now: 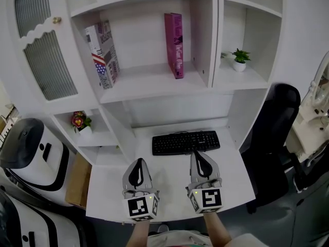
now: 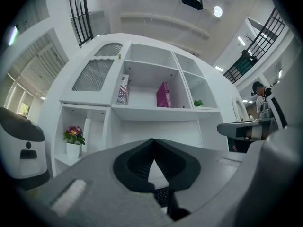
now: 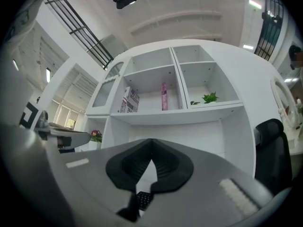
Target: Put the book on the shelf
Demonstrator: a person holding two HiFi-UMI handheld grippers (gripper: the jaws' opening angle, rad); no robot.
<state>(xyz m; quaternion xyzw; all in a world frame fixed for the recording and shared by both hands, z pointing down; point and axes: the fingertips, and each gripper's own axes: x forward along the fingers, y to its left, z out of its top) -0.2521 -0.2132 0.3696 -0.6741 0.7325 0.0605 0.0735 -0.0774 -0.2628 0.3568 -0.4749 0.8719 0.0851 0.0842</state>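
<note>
One pink book stands shelved, well above both closed fingers.

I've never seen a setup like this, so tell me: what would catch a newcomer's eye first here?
The bright pink book stands upright on the white middle shelf, with a flag-patterned book at that shelf's left end. Below, a black keyboard lies on the desk, and nearest the camera the left gripper and right gripper are side by side, both shut and empty.
</note>
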